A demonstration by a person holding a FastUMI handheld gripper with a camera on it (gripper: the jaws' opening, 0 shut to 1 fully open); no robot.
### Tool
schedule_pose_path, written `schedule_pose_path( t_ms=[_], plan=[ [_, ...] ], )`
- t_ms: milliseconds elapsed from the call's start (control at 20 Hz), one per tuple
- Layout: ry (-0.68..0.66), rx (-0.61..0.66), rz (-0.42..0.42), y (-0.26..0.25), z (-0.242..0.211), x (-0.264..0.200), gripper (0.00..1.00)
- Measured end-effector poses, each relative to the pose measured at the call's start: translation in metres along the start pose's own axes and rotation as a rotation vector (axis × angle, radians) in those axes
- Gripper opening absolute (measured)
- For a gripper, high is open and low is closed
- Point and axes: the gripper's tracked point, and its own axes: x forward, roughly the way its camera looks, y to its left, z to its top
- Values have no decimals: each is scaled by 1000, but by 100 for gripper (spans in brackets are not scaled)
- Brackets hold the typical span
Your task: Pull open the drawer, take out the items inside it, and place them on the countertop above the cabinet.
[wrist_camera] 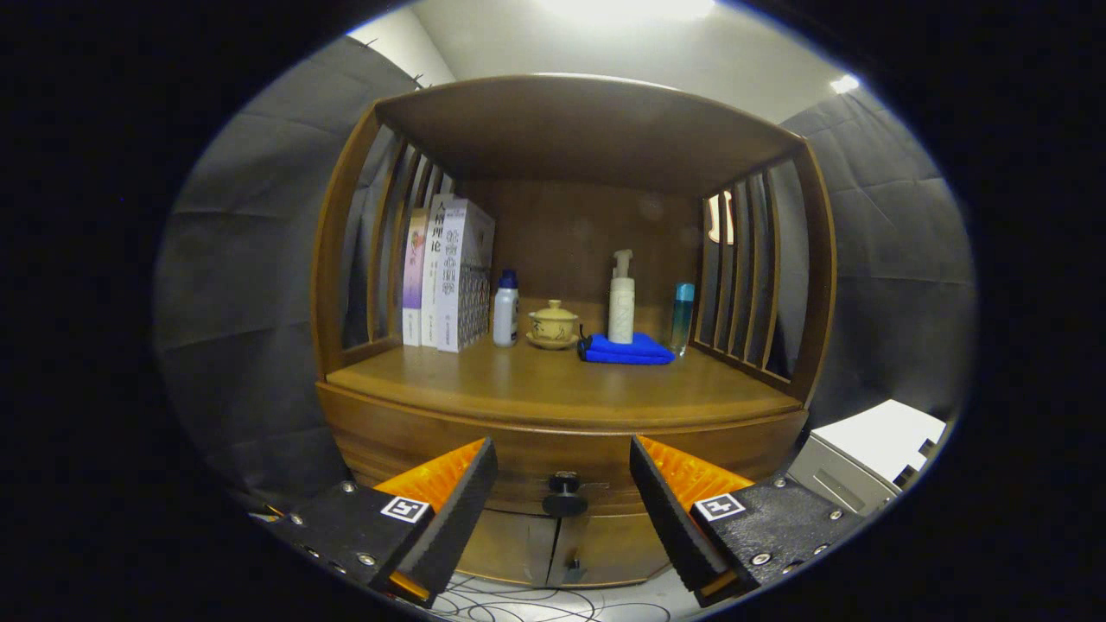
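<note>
Gripper (pixel 563 484) fingers spread wide, holding nothing. Small dark round drawer knob (pixel 565 495) dead centre btwn fingertips, just beyond them, on closed brown wooden drawer front (pixel 536 453). Straight approach needed.

Wooden drawer (pixel 553 462) (dark knob (pixel 564 496)) seemingly shut beneath countertop (pixel 553 384).

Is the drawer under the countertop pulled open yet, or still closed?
Closed. The drawer front sits flush under the countertop edge, nothing of its inside showing. The tool is open, its fingers either side of the drawer knob, not touching it.
</note>
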Motion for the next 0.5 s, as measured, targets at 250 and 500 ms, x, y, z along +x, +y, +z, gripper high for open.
schedule_pose_path(
  t_ms=[250,500],
  plan=[
    [38,14,-4,1,-39,24,96],
    [68,45,47,11,-66,46,94]
  ],
)
